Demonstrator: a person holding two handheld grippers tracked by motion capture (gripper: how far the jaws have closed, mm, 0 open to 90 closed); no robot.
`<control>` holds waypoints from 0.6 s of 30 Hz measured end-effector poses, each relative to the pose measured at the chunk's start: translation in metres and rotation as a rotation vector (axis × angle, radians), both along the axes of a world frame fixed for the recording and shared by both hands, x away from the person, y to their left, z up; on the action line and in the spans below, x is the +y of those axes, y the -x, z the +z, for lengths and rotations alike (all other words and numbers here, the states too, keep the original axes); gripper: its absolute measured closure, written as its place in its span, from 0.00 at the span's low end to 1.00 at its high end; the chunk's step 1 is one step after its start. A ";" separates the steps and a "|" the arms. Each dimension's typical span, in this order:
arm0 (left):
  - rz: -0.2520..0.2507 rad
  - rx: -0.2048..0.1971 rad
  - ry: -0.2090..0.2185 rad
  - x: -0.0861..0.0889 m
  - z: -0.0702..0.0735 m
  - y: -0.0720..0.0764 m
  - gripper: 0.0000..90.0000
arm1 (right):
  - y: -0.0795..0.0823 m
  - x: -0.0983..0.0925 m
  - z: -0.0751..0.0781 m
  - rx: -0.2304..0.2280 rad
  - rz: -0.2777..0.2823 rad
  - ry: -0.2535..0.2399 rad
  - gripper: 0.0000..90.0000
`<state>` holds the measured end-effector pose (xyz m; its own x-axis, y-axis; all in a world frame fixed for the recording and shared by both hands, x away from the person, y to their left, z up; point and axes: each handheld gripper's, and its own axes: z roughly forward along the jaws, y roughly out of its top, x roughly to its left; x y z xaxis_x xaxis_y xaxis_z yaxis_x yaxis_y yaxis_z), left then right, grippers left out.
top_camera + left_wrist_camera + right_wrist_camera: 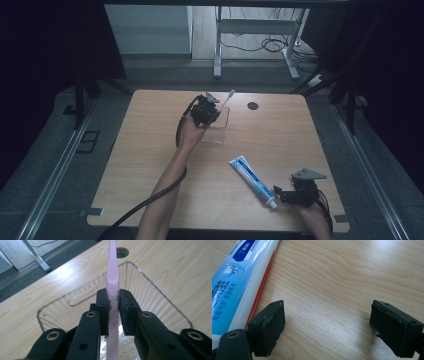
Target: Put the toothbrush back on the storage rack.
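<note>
Clamped between the jaws of the left tool [113, 307], the pink toothbrush [112, 277] hangs over the clear tray [155, 290] directly below, not yet released, while the right tool [327, 327] rests open on the surface [352, 272] beside the toothpaste tube [234, 285], ungrasped.

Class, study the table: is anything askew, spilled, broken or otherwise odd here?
Nothing stands out. The left gripper holds a pink toothbrush over a clear ribbed cup. The toothpaste tube lies flat and capped beside the open right gripper. No spill or damage shows on the table.
</note>
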<state>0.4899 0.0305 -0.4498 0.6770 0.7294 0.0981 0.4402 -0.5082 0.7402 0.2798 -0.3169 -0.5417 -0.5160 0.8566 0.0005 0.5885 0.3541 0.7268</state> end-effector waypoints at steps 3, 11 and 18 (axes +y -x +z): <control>-0.002 0.012 -0.009 -0.002 -0.003 0.001 0.88 | 0.000 0.000 0.000 0.000 0.000 0.000 0.14; -0.014 0.022 -0.091 -0.009 -0.006 0.004 0.87 | 0.000 0.000 0.000 0.000 0.000 0.000 0.14; -0.003 0.020 -0.137 -0.014 -0.007 0.006 0.87 | 0.000 0.000 0.000 0.000 0.000 0.000 0.14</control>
